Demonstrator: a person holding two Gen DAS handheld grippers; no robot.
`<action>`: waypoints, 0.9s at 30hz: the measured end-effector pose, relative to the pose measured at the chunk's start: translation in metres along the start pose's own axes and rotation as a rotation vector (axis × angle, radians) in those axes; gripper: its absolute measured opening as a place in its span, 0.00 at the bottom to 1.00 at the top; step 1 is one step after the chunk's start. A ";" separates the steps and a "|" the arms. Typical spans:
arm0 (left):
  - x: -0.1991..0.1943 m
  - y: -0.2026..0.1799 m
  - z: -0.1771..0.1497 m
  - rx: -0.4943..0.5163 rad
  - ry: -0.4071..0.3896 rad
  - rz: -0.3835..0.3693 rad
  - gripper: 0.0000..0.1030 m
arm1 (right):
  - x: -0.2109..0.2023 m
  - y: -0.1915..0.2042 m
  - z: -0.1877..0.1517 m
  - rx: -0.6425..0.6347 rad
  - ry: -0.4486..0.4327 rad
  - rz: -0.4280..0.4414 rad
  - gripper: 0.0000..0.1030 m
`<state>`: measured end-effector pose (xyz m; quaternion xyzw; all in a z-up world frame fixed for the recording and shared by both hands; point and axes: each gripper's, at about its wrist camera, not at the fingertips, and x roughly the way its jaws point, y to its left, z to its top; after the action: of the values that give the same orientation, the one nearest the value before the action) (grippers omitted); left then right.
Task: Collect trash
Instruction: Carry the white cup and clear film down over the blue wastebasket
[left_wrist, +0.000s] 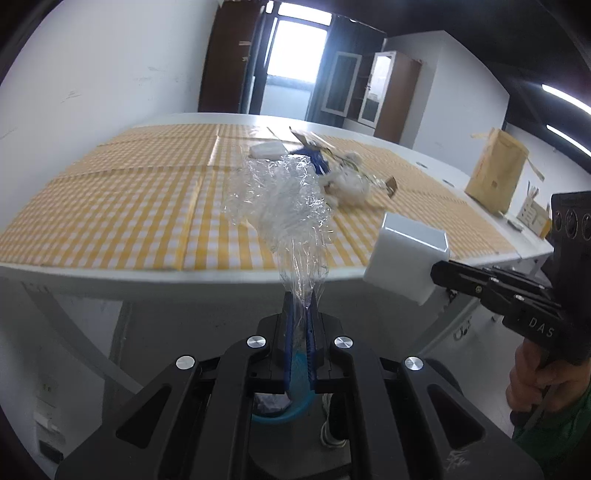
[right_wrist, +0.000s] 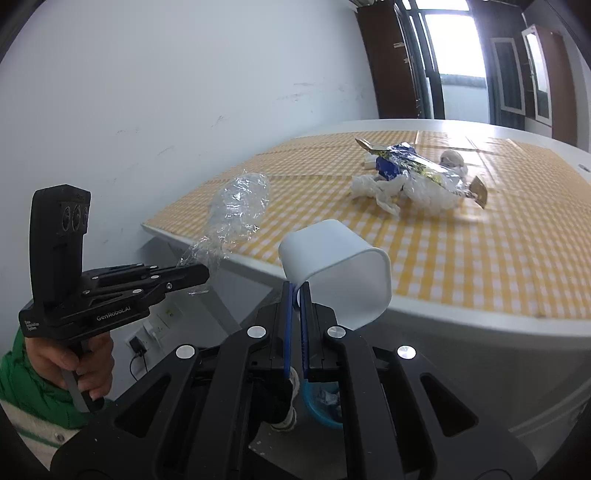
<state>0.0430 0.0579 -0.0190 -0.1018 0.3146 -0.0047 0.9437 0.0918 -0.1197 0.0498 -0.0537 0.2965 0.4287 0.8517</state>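
Crinkled clear plastic wrap is what your left gripper has: its blue fingers are pressed together on the wrap's twisted tail, and the rest billows up ahead of them, off the table and just out past its near edge. In the right wrist view that same gripper shows side-on at the left, with your hand and green sleeve below it, the wrap trailing from its tip.

Moving right, your right gripper pinches the rim of a white plastic cup, tilted with its mouth towards the camera, its wall caught between the two blue pads. The cup is also clear of the tabletop, held beyond the near edge.

So two pieces are lifted but not yet dropped. Below each gripper a blue bin sits on the floor with something crumpled already in it; that looks like where both are headed.

Further right and back, on the yellow checked cloth, plenty is left: white crumpled tissue, a blue wrapper, a long foil packet lying across the heap, and a small white block behind. I'd call the job part done.
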 end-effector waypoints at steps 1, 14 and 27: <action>-0.003 -0.001 -0.004 0.005 0.007 -0.005 0.05 | -0.005 0.003 -0.005 -0.009 0.007 -0.010 0.03; -0.016 -0.021 -0.067 0.075 0.129 -0.032 0.05 | -0.018 0.004 -0.063 0.032 0.115 -0.041 0.03; 0.046 -0.010 -0.107 0.036 0.290 -0.066 0.05 | 0.030 -0.006 -0.107 0.084 0.248 -0.067 0.03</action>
<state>0.0164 0.0241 -0.1280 -0.0934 0.4442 -0.0563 0.8893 0.0607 -0.1393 -0.0548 -0.0805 0.4155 0.3771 0.8238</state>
